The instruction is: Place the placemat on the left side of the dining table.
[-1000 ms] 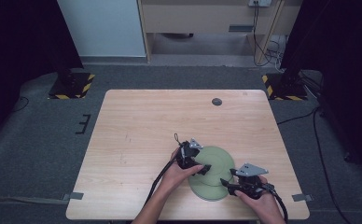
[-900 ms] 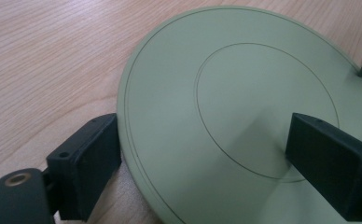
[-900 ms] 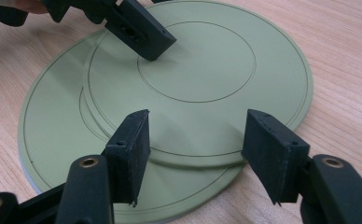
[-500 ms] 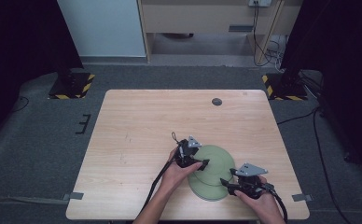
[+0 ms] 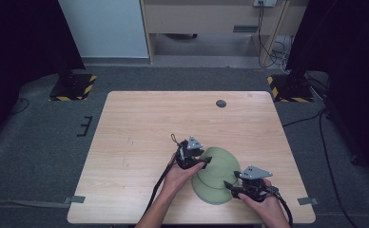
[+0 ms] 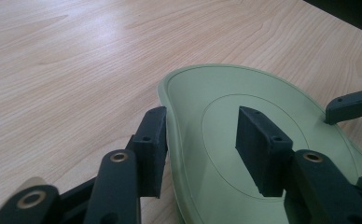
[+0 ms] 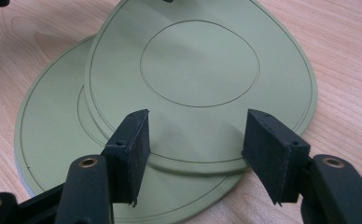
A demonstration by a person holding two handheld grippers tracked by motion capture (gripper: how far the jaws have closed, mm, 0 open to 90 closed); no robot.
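Note:
Two pale green plates lie overlapped near the table's front right. The upper plate [image 5: 222, 159] [image 7: 200, 60] rests partly on the lower plate [image 5: 210, 192] [image 7: 48, 121]. My left gripper [image 5: 204, 161] [image 6: 202, 116] straddles the upper plate's [image 6: 244, 88] left rim, one jaw outside and one over the inside. Its jaws have just been closing, and a gap still shows beside the inner pad. My right gripper [image 5: 230, 186] [image 7: 198, 119] sits at the plates' front right edge. Its jaws stand apart above the plates, pinching nothing.
A small grey round disc [image 5: 221, 103] is set in the wooden table [image 5: 135, 142] near its far edge. The other gripper's jaw [image 6: 351, 105] reaches over the plate's far side. The table's front edge runs just behind both hands.
The left gripper's jaws have narrowed around the upper plate's rim. Both hands and both plates stay where they were.

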